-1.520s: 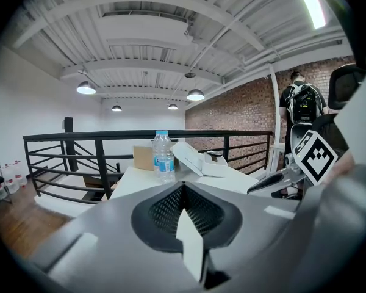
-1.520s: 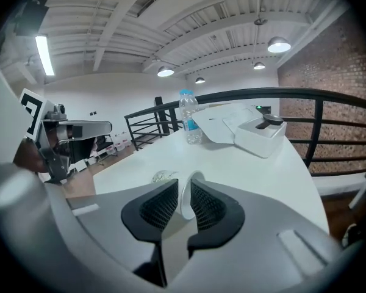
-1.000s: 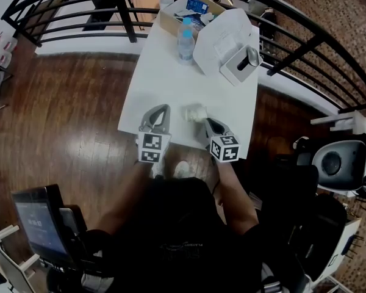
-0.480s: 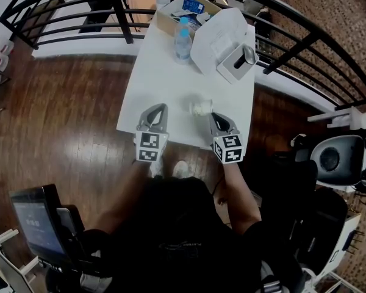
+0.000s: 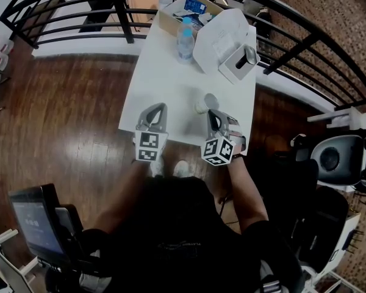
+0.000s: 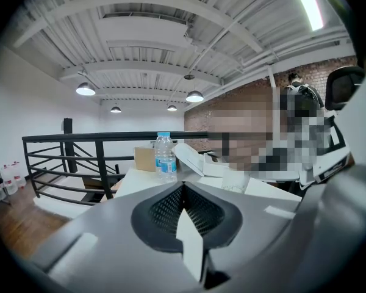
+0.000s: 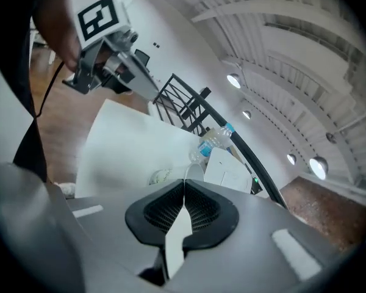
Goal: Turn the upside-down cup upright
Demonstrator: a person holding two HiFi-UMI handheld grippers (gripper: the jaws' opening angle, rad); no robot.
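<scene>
A white paper cup [image 5: 205, 104] hangs just above the white table [image 5: 165, 81], tilted so its open mouth faces up toward the head camera. My right gripper [image 5: 209, 113] is shut on the cup's wall. In the right gripper view the cup's rim [image 7: 194, 172] shows just past the closed pads. To the left of the cup, my left gripper [image 5: 158, 109] rests over the table's near edge. Its pads meet with nothing between them, as the left gripper view [image 6: 183, 187] shows.
A water bottle [image 5: 185, 41], a cardboard box [image 5: 189, 8], a large white folded sheet [image 5: 222, 32] and a small white device [image 5: 244, 61] crowd the table's far end. A black railing [image 5: 79, 26] runs behind the table. Wooden floor lies to the left.
The right gripper has rolled and risen with the cup, which went from lying sideways to mouth up. The left gripper stayed where it was.
</scene>
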